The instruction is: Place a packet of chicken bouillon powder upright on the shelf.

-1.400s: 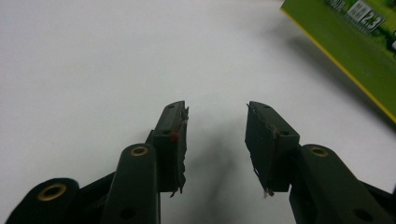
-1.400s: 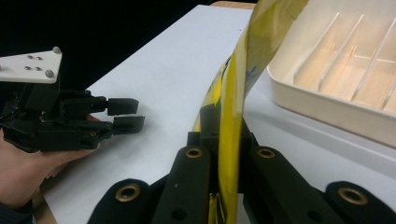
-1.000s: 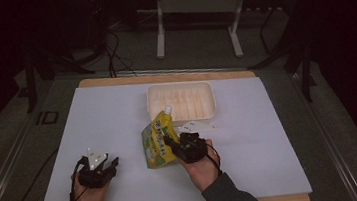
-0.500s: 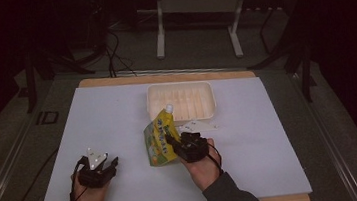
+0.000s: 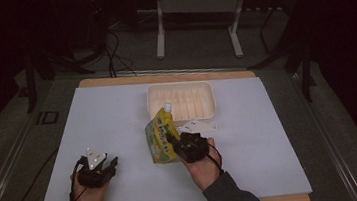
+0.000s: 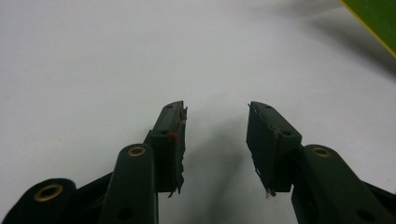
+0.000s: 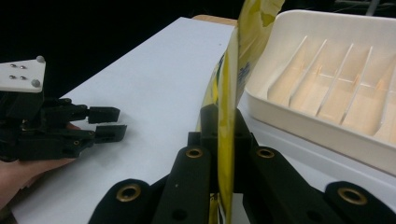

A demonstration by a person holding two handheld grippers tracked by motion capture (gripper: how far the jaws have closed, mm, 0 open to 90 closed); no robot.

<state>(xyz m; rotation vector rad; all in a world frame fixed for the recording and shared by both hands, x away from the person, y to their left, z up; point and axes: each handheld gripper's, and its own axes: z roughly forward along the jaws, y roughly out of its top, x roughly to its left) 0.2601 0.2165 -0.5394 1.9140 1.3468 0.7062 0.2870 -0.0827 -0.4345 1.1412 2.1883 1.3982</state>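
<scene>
1. Tongs first: your right tongs are clamped on the flat side edge of the yellow-and-green spouted drink pouch, both jaws pressed against its thin seam in the right gripper view.
2. Your left tongs rest low on the pale blue-white surface, well apart from the pouch, jaws apart with nothing between them.
3. You have the pouch lifted and roughly upright, its white cap uppermost, just in front of the cream ribbed plastic tray, which lies empty.
4. Expect the pouch to handle as soft and floppy: its body may sag or swing below the grip, and the glossy film looks slippery.
5. Take hold where it is flat and stiff, at the sealed edge or near the spout's neck; squeezing the bulging middle would likely deform it.
6. Small white scraps lie on the surface beside your right hand; what they are cannot be told.
</scene>
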